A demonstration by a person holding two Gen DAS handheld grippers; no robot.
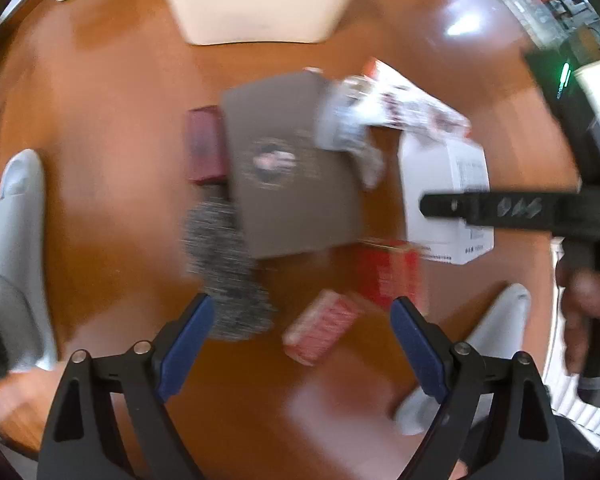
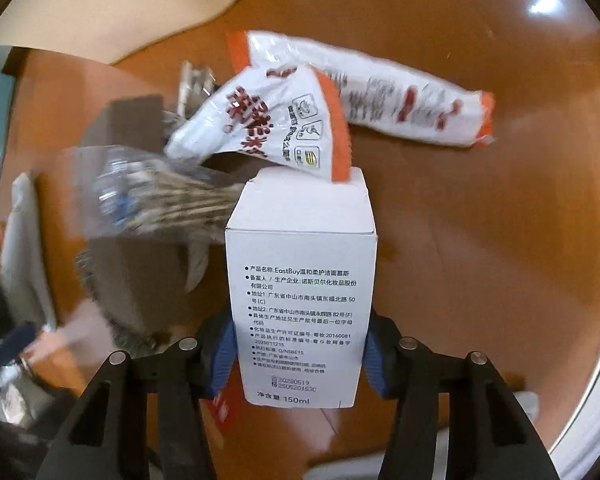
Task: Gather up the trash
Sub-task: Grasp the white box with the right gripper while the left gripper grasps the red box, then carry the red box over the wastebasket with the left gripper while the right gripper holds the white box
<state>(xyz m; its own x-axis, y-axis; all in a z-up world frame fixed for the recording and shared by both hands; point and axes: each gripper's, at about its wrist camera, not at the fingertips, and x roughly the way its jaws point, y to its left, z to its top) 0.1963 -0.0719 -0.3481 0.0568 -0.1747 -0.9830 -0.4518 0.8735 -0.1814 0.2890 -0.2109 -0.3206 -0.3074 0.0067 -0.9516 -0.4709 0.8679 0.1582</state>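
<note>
Right gripper [image 2: 300, 356]: I'm pinching the white carton [image 2: 302, 280], lower centre.
Left gripper [image 1: 302, 344]: spread, empty.
Carton: light, crushable; I'd grip its side walls.

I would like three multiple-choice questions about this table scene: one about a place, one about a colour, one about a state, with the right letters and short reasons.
1. What lies between the right gripper fingers?
A. white carton
B. brown box
C. steel scourer

2. What colour are the end seals of the white snack wrapper?
A. green
B. orange
C. black

3. How is the left gripper?
A. shut on a red packet
B. open, holding nothing
C. shut on the scourer

Answers:
1 A: the white carton sits between the blue pads.
2 B: orange bands at both ends.
3 B: its fingers stand wide apart above the wooden table.
</note>
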